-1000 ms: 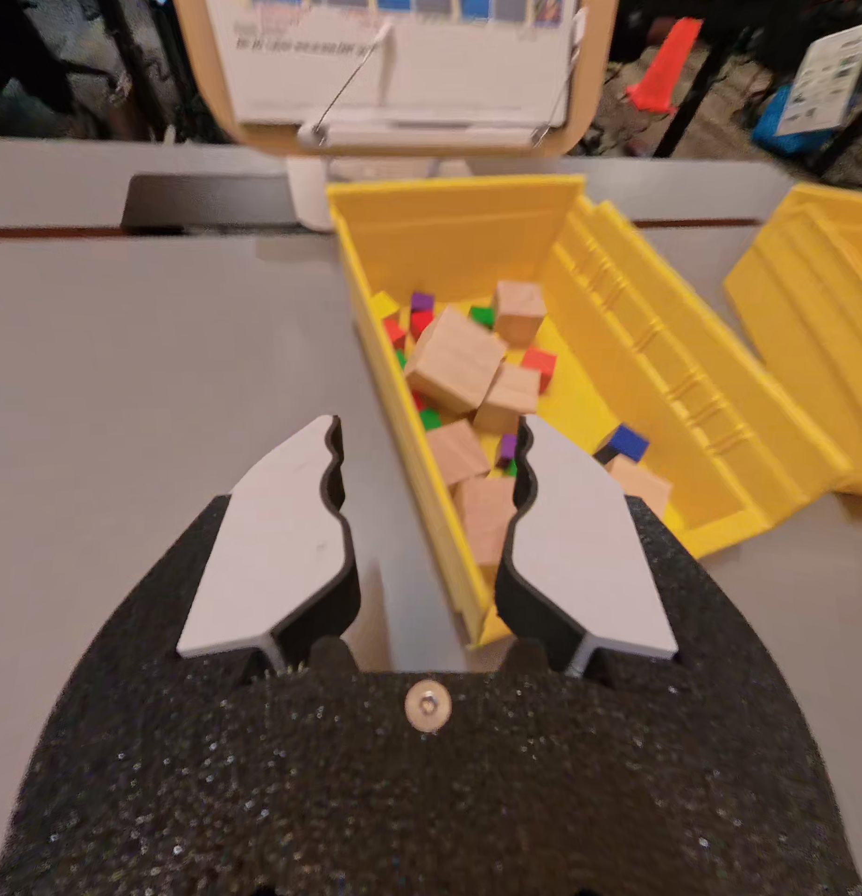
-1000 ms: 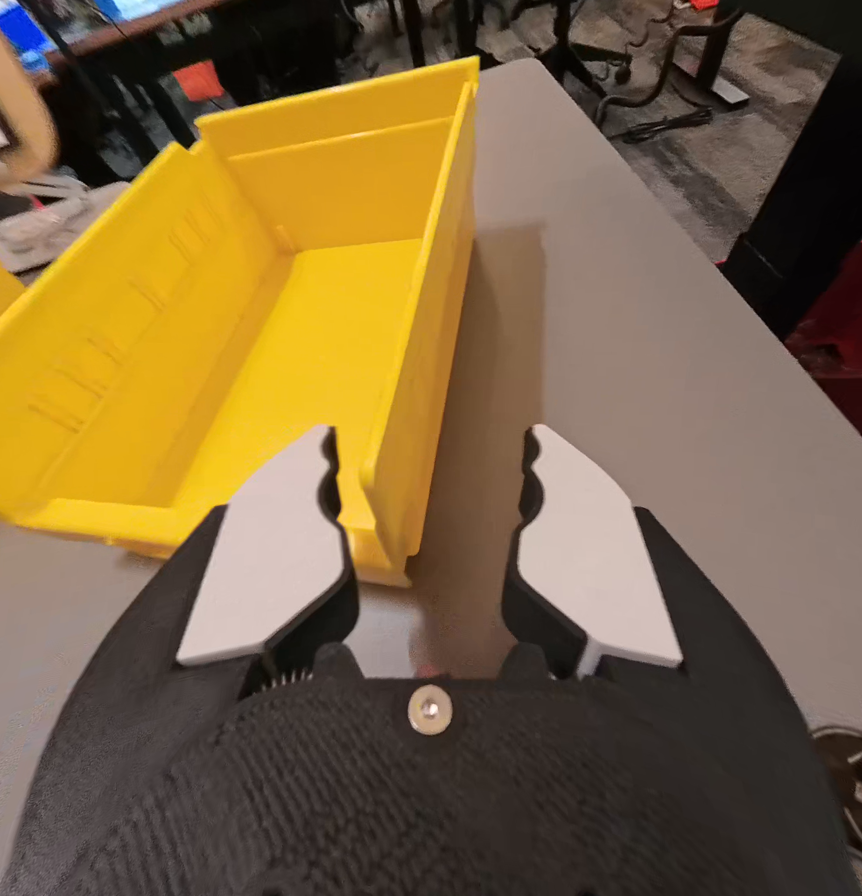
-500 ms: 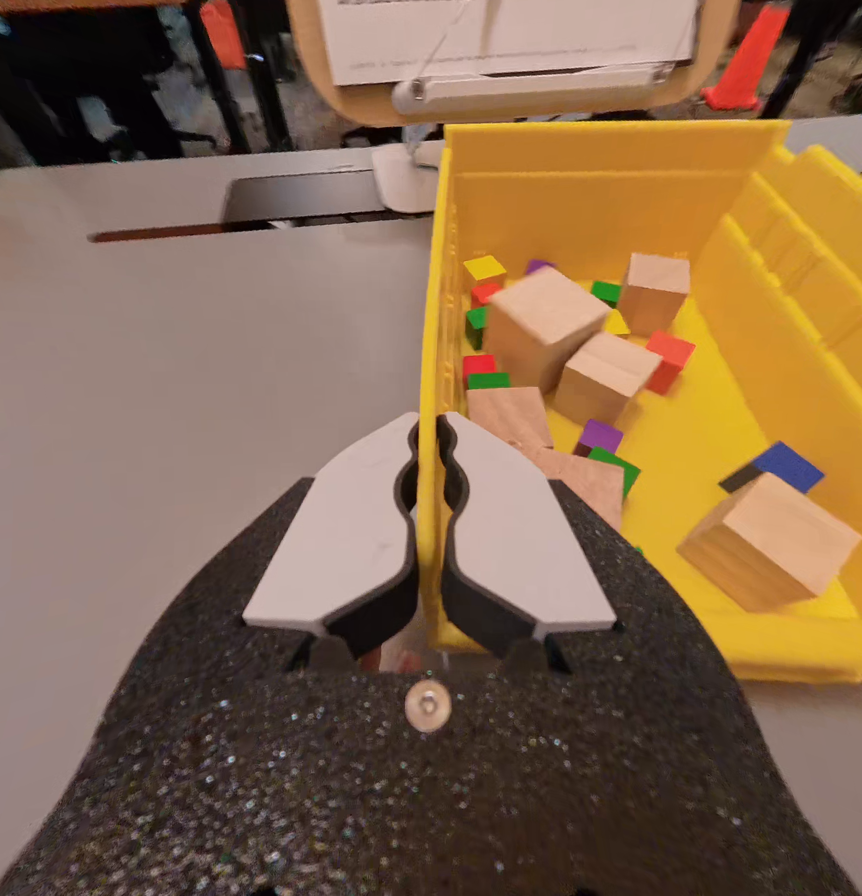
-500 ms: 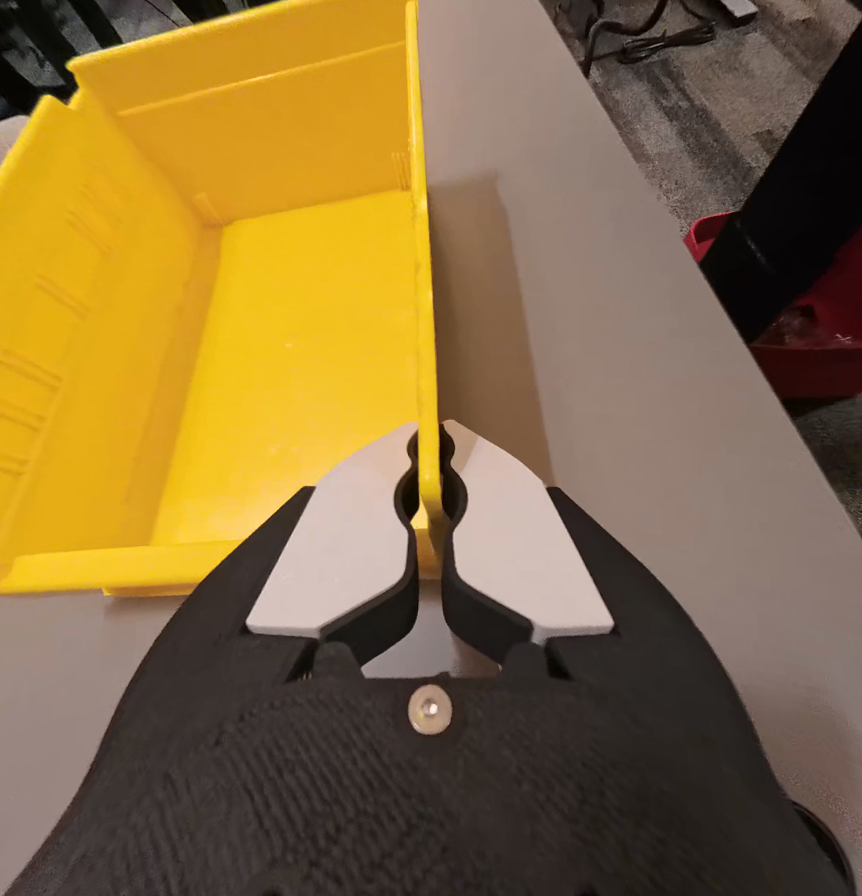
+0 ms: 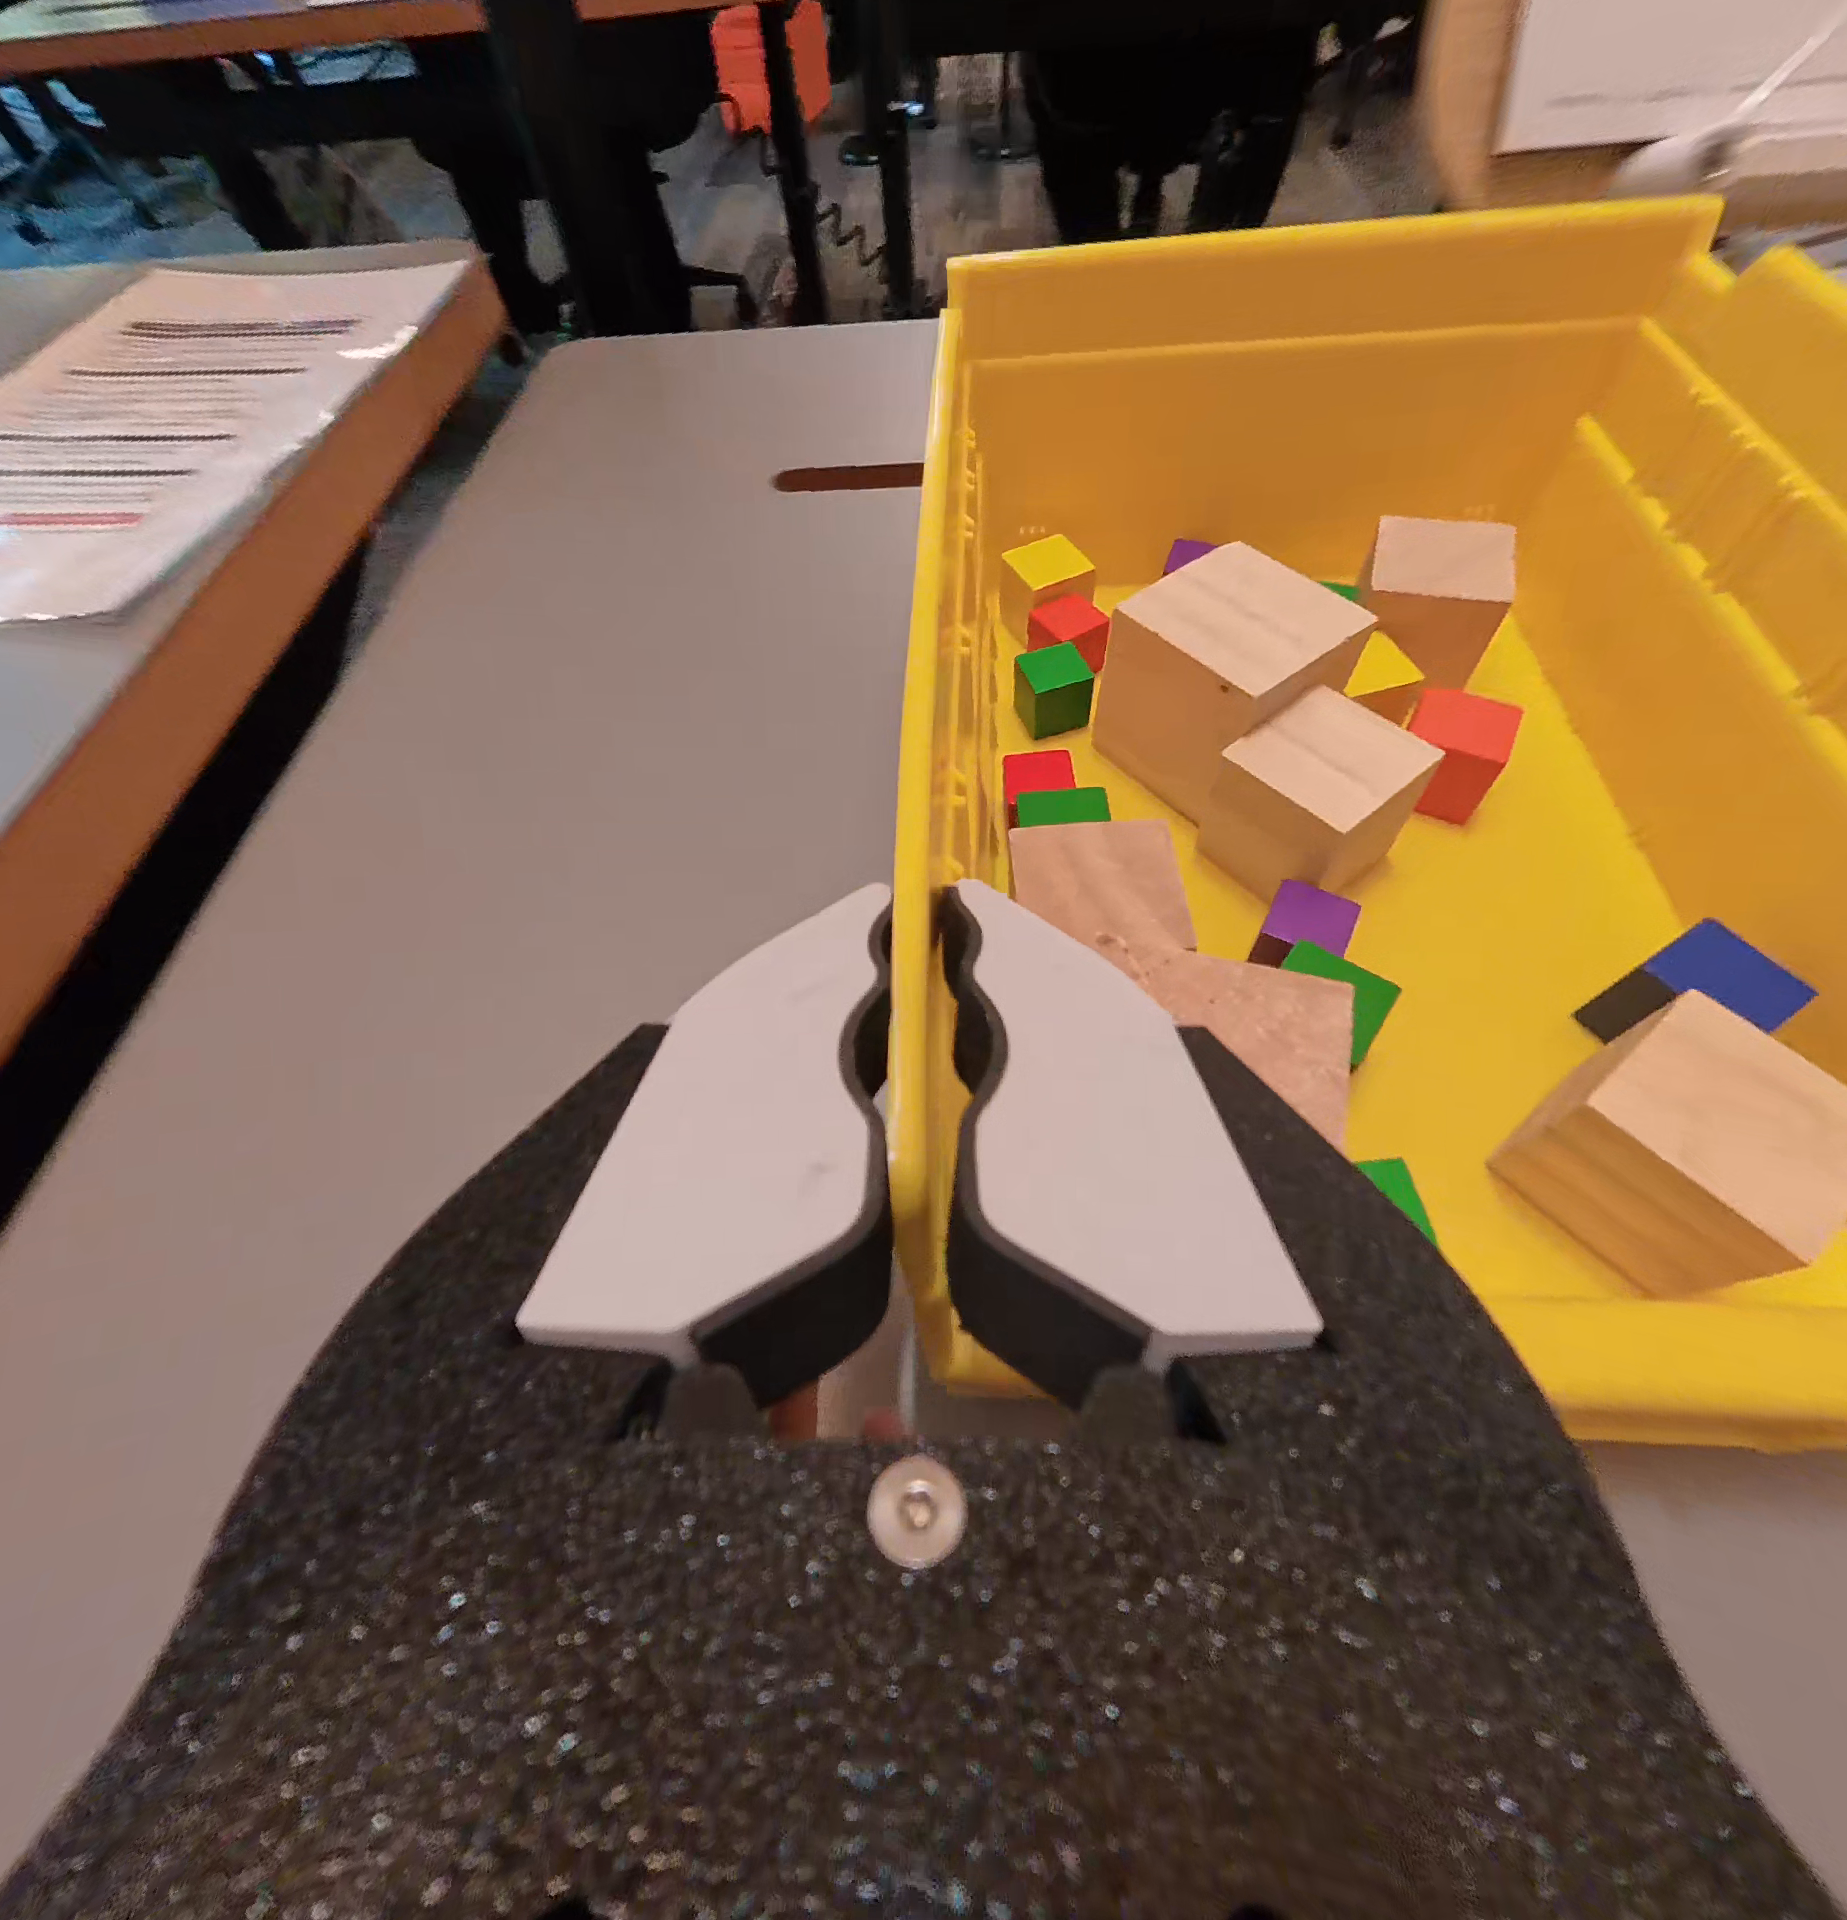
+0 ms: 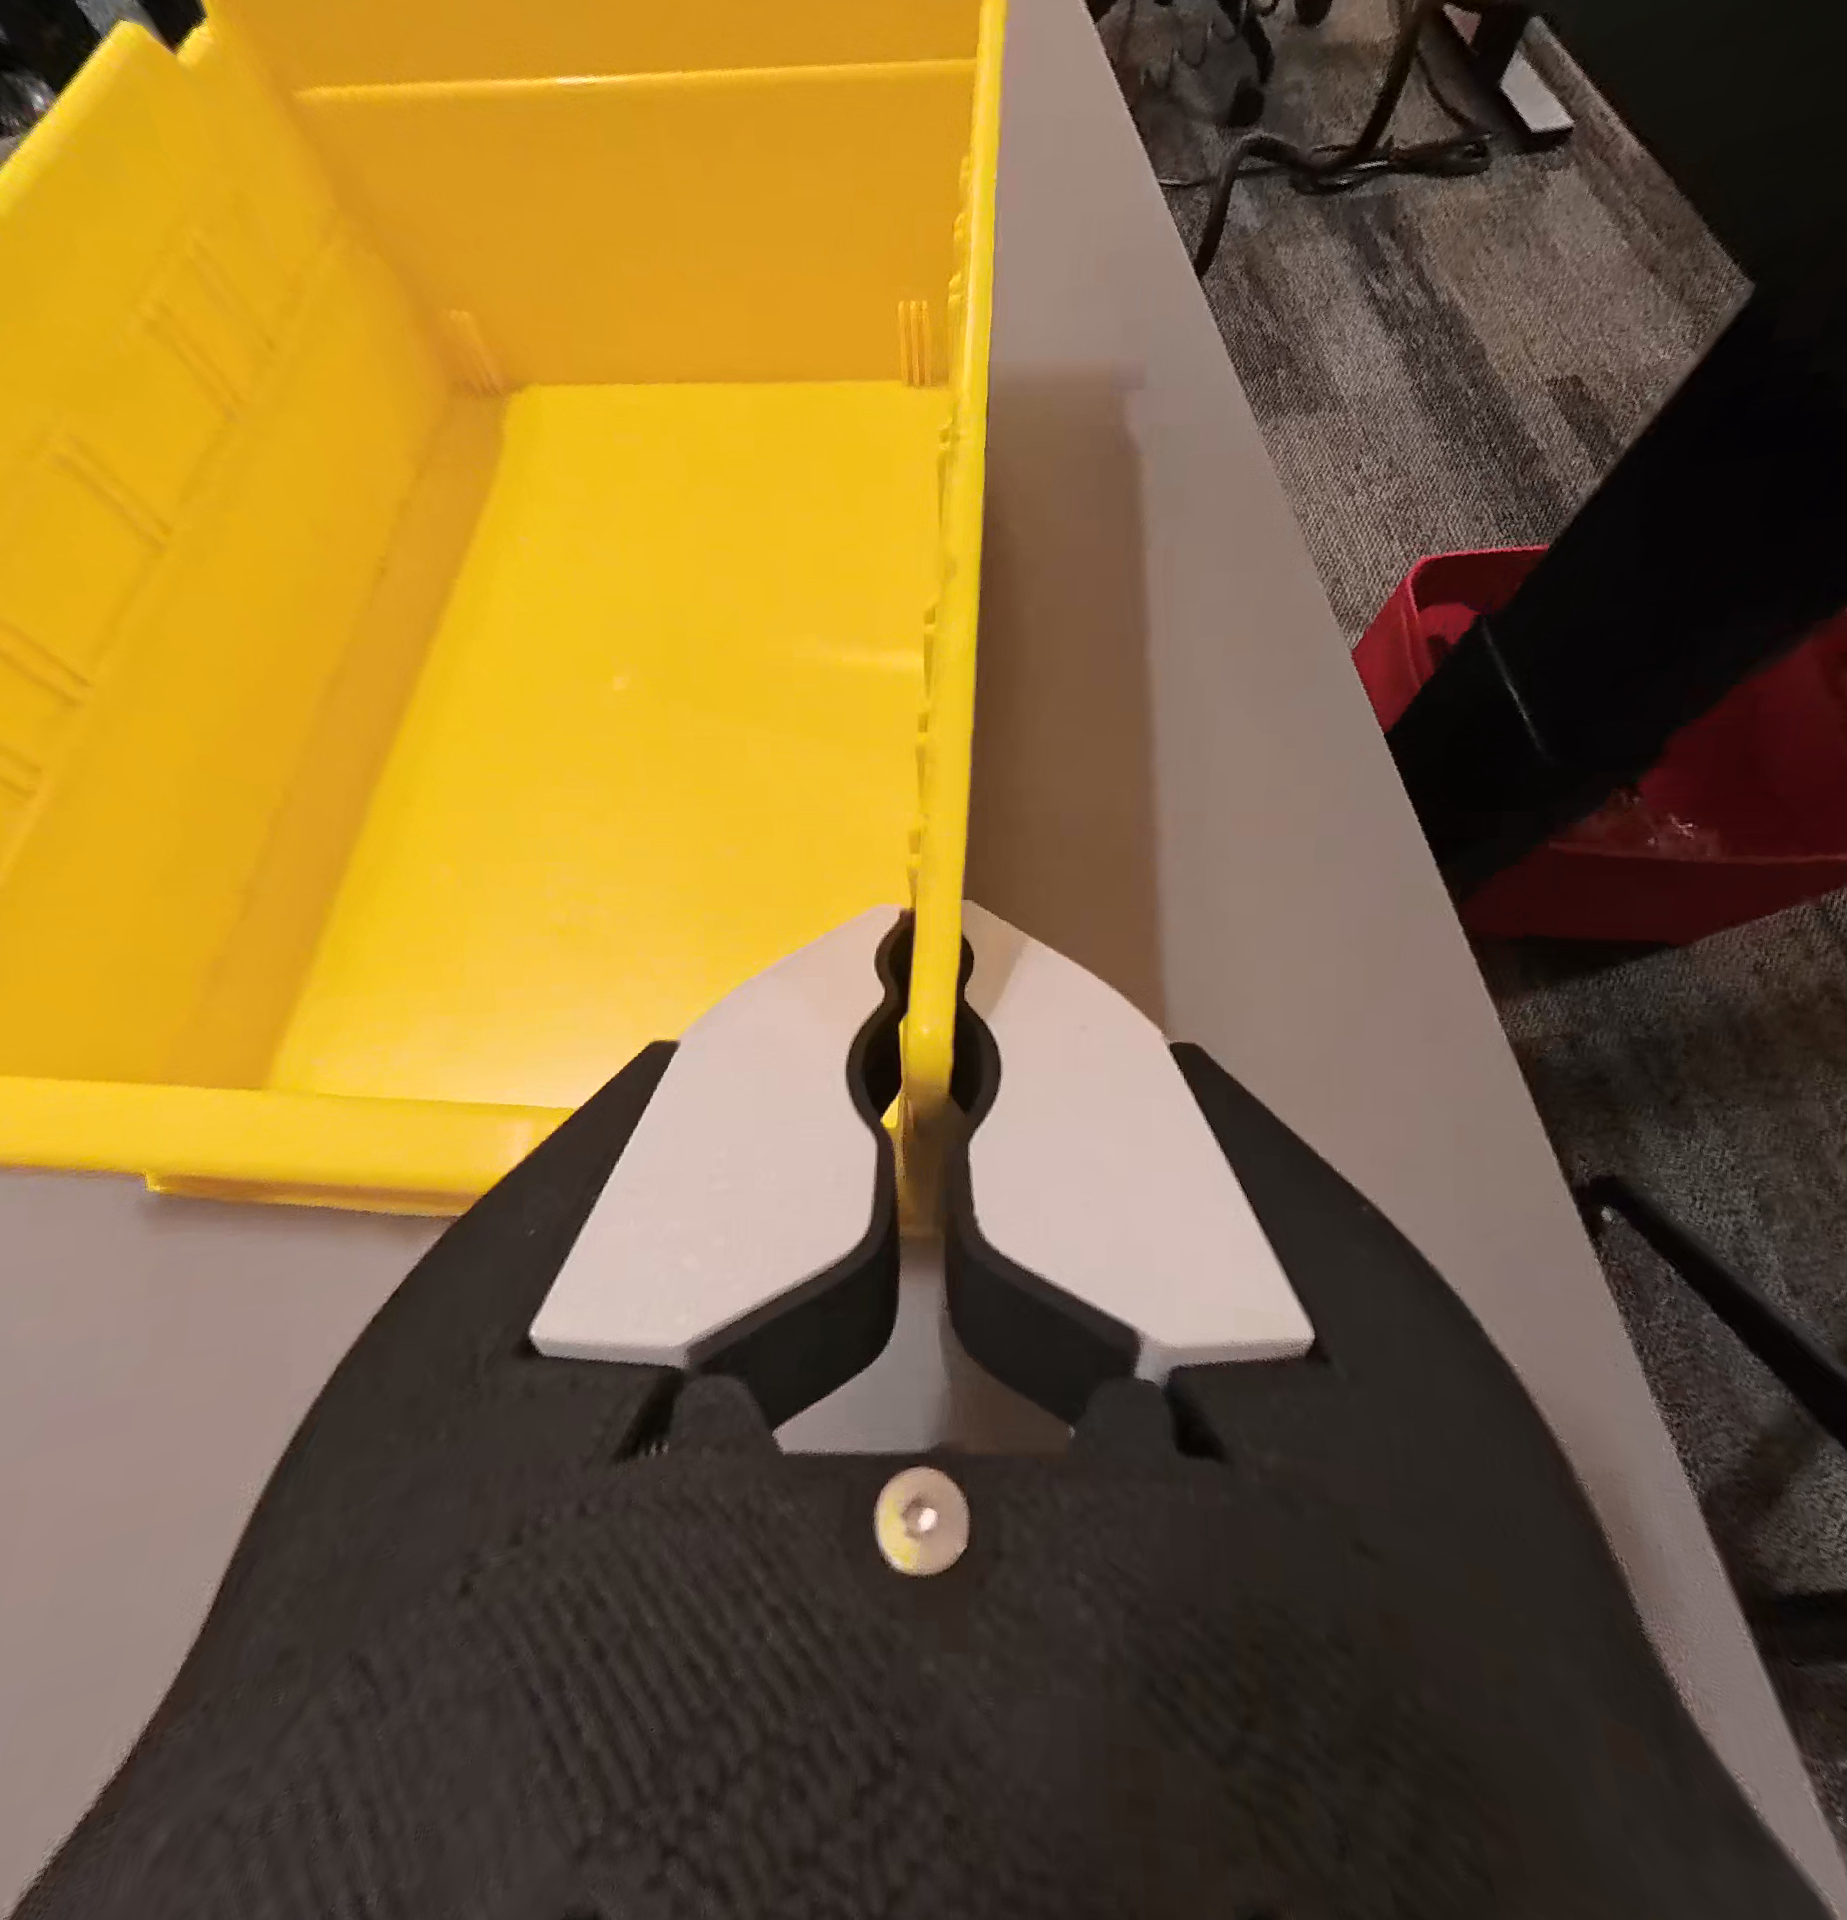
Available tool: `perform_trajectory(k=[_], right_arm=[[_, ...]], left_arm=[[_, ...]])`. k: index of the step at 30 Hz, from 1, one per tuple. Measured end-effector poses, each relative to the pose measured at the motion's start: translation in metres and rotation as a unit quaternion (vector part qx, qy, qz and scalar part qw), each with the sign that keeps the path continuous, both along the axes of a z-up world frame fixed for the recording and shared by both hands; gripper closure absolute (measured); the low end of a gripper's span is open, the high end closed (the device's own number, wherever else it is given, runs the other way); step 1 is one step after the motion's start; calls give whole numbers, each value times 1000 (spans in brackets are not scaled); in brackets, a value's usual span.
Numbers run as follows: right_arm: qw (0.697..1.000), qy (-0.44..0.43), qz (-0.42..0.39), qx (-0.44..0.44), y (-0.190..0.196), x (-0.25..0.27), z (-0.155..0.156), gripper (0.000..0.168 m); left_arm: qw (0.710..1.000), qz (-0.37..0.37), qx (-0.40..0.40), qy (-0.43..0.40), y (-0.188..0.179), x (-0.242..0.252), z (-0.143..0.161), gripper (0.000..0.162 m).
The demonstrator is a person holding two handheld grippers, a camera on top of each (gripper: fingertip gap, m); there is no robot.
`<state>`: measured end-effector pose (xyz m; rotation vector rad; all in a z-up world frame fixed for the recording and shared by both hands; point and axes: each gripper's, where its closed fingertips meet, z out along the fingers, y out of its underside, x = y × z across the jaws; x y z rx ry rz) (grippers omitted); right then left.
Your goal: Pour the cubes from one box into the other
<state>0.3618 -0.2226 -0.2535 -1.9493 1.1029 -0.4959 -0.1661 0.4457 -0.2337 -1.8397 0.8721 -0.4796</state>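
Observation:
In the left wrist view a yellow box (image 5: 1314, 426) holds several plain wooden cubes (image 5: 1225, 665) and several small coloured cubes (image 5: 1052, 686). My left gripper (image 5: 914, 909) is shut on this box's left wall near its front corner. In the right wrist view a second yellow box (image 6: 628, 644) stands empty. My right gripper (image 6: 934, 925) is shut on its right wall near the front corner. An edge of the second box (image 5: 1823, 312) shows at the far right of the left wrist view.
Both boxes rest on a grey table (image 5: 545, 748). A neighbouring table with a printed sheet (image 5: 160, 416) lies to the left. The grey table's right edge (image 6: 1345, 644) runs close beside the empty box, with carpet, a red bin (image 6: 1667, 779) and black legs beyond.
Both grippers went from open to shut on their box walls. The left wrist view has swung left, and the cube box now looks slightly turned and nearer.

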Motion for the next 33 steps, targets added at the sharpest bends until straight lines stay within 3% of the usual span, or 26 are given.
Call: perform_trajectory(k=[11, 18, 24, 33], right_arm=[[999, 0, 33, 15, 12, 15, 0, 164], [999, -2, 34, -15, 10, 20, -1, 165], [1000, 4, 12, -4, 10, 25, 0, 166], [1000, 5, 1, 0, 12, 33, 0, 166]], left_arm=[[999, 50, 9, 8, 93, -41, 0, 151], [998, 57, 20, 8, 104, -44, 0, 146], [997, 71, -19, -27, 96, -45, 0, 150], [998, 61, -24, -4, 85, -47, -4, 150]])
